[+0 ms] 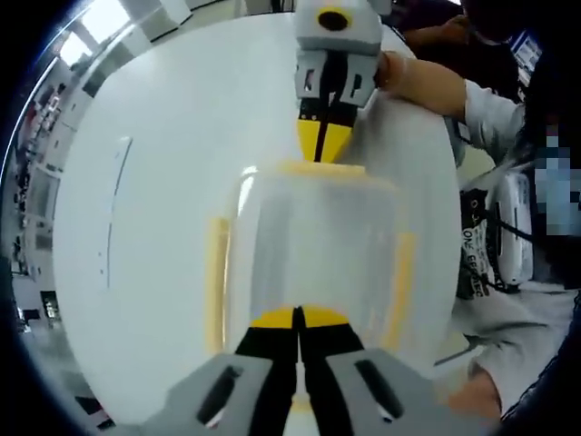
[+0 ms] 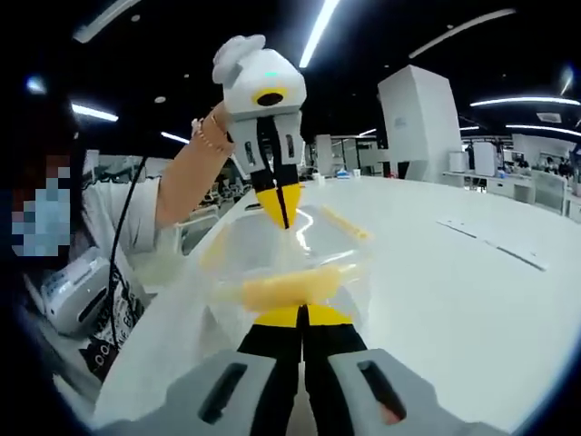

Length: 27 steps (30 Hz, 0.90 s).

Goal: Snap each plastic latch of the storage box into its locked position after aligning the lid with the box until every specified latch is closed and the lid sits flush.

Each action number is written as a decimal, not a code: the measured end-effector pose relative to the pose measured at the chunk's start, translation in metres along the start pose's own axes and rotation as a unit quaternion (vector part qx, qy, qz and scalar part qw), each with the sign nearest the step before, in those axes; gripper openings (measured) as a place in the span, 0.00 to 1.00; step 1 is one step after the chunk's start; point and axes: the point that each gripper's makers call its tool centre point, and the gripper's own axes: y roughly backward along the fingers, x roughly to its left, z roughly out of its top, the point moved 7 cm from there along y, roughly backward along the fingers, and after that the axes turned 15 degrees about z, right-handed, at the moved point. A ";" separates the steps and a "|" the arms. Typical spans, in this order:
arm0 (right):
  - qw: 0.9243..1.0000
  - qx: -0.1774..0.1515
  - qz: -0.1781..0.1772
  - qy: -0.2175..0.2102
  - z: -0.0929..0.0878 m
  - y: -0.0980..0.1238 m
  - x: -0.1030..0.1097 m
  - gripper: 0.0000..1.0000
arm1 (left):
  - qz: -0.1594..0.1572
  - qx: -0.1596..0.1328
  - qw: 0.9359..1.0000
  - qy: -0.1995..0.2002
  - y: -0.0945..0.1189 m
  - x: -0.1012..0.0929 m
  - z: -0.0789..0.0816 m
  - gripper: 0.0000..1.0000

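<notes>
A clear plastic storage box (image 1: 313, 245) with its lid on stands on the white table (image 1: 163, 182). Yellow latches run along its left side (image 1: 216, 282), its right side (image 1: 401, 282) and its far end (image 1: 318, 170). My left gripper (image 1: 298, 316) is shut, its yellow tips resting on the near end of the lid. My right gripper (image 1: 320, 150) reaches in from the far side, shut, with its tips touching the far latch. In the right gripper view, the right gripper (image 2: 302, 315) presses against the near yellow latch (image 2: 281, 289), and the left gripper (image 2: 280, 213) points down at the box's (image 2: 272, 250) far edge.
A person sits at the table edge, with a sleeve (image 1: 490, 109) and forearm (image 2: 186, 177) beside the box. A white device with a strap (image 2: 77, 291) hangs at the person's chest. The table (image 2: 454, 272) stretches wide to the right, and a white pillar (image 2: 418, 127) stands beyond it.
</notes>
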 end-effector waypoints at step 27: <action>0.991 -0.023 -0.121 0.052 0.068 0.017 0.006 0.00 | -0.011 -0.108 0.993 0.035 0.005 -0.001 -0.009 0.00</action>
